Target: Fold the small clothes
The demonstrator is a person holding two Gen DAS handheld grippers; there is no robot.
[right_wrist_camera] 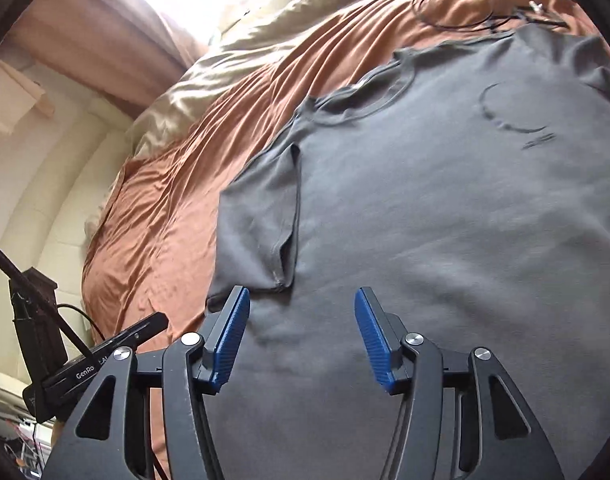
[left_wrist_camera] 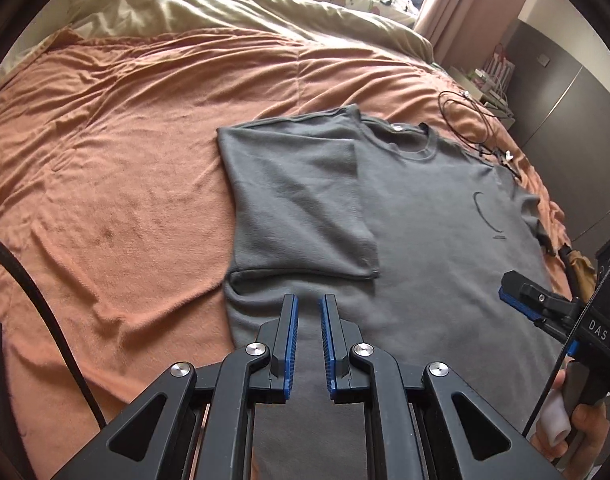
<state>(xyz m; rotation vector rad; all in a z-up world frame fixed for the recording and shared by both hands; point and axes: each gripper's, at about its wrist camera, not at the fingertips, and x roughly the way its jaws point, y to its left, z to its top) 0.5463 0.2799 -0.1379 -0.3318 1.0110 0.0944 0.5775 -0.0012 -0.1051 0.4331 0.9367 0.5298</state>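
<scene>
**One grey T-shirt, two grippers above it**

We count one grey T-shirt (left_wrist_camera: pixel 417 216) lying flat on the orange bedspread (left_wrist_camera: pixel 117 168), filling the centre and right of both views. One sleeve (left_wrist_camera: pixel 301 200) is folded in over the chest.

We count two grippers. The left gripper (left_wrist_camera: pixel 309 304), at bottom centre of its own view, shows only a narrow gap between its blue pads, with nothing caught there. The right gripper (right_wrist_camera: pixel 301 300) stands with its jaws apart and empty above the shirt.

Only the left view shows us a hand (left_wrist_camera: pixel 577 420) at the lower right and a dark wardrobe (left_wrist_camera: pixel 565 92) at the upper right. Both views show one coiled black cable (left_wrist_camera: pixel 465 112) beyond the collar.
</scene>
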